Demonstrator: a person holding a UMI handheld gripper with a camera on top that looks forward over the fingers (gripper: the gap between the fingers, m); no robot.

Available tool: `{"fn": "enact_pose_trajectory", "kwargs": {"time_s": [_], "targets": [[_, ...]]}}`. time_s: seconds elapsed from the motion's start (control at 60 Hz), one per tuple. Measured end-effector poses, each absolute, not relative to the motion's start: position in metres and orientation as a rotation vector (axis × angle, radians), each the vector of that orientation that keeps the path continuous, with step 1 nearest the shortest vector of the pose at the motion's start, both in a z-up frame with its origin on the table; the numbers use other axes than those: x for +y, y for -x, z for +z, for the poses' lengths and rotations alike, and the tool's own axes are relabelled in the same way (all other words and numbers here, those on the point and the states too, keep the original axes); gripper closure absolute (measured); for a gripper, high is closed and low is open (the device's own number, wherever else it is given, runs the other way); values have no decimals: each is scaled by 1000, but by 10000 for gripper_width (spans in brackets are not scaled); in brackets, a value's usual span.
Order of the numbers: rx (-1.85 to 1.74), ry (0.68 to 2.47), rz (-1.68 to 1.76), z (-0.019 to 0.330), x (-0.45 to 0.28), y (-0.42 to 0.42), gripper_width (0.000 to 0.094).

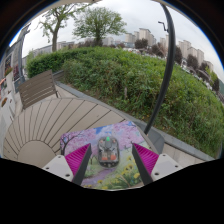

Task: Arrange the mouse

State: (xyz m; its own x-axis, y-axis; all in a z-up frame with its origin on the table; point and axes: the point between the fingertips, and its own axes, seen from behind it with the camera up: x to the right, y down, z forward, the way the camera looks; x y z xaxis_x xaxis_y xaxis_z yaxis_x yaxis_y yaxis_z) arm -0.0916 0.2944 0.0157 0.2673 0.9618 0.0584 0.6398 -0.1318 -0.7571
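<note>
A dark grey computer mouse (107,151) with a green-lit wheel rests on a colourful floral mouse mat (110,135). The mat lies on a pale wooden slatted table (45,120). My gripper (111,158) is open, with its magenta pads (76,157) on either side of the mouse. The mouse stands between the fingers with a gap at each side and rests on the mat.
The table's far edge lies just beyond the mat. A wooden bench (38,88) stands to the left. Beyond is a green grassy bank (140,75) with trees (98,22), a lamp post (168,50) and distant buildings.
</note>
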Motion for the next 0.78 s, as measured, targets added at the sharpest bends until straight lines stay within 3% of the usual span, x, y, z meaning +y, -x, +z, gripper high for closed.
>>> {"fn": "enact_pose_trajectory", "kwargs": {"time_s": [0.217,0.35,0.783], "targets": [[-1570,1830,637,96,216,11,98],[-1605,1827,634,125,175,-49,97],[-1654,1853,594,120,131,-115,96]]}}
